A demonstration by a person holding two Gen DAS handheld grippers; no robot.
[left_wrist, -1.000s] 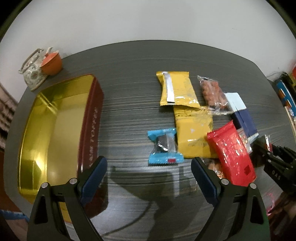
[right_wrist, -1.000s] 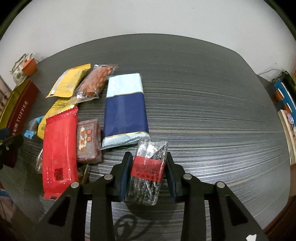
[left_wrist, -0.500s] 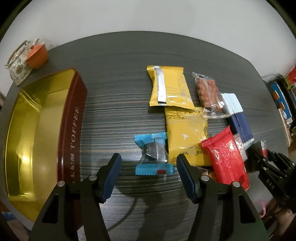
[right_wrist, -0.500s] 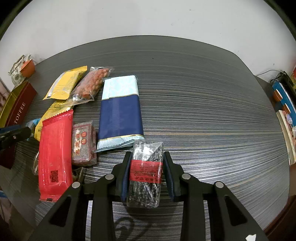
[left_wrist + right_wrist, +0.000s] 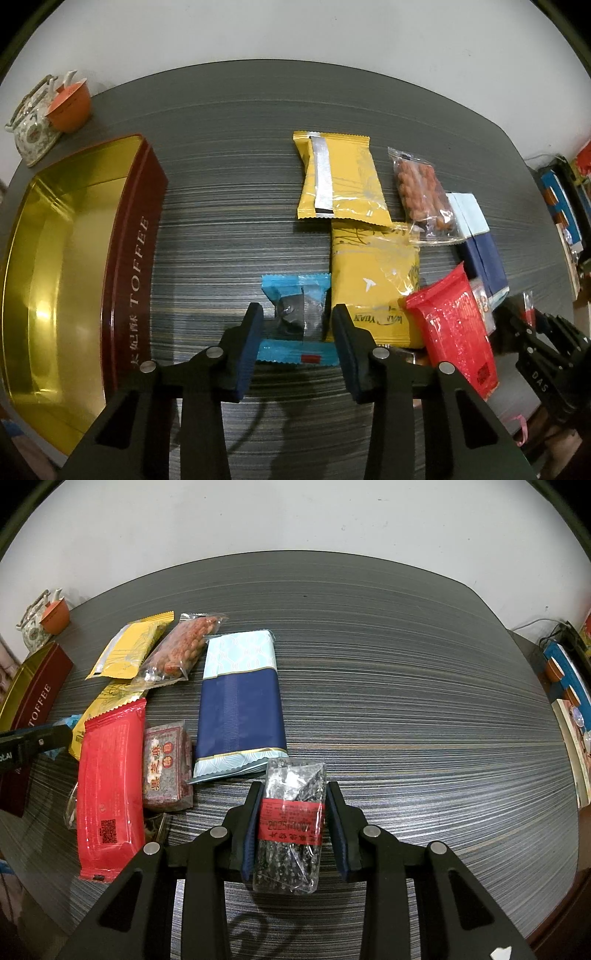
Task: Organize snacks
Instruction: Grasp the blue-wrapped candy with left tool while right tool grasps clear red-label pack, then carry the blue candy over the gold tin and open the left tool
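My left gripper (image 5: 297,325) has narrowed sharply over the last second, from a wide spread to jaws bracketing the blue-wrapped snack (image 5: 297,317) on the dark table (image 5: 229,206). The pads sit on either side of the wrapper's dark middle, though I cannot tell whether they are pressing it yet.

My right gripper (image 5: 290,812) remains clamped on the clear packet with the red band (image 5: 291,823), its position little changed, with the packet's far end near the navy and pale blue packet (image 5: 240,705).

The open toffee tin (image 5: 136,258) sits to the left, its gold interior showing no snacks in the part I can see. The two yellow packets (image 5: 341,181), the bag of nuts (image 5: 421,192) and the red packet (image 5: 454,332) lie untouched.

I read this as the sorting barely begun: one snack in hand and a second about to be taken, both likely bound for the tin.
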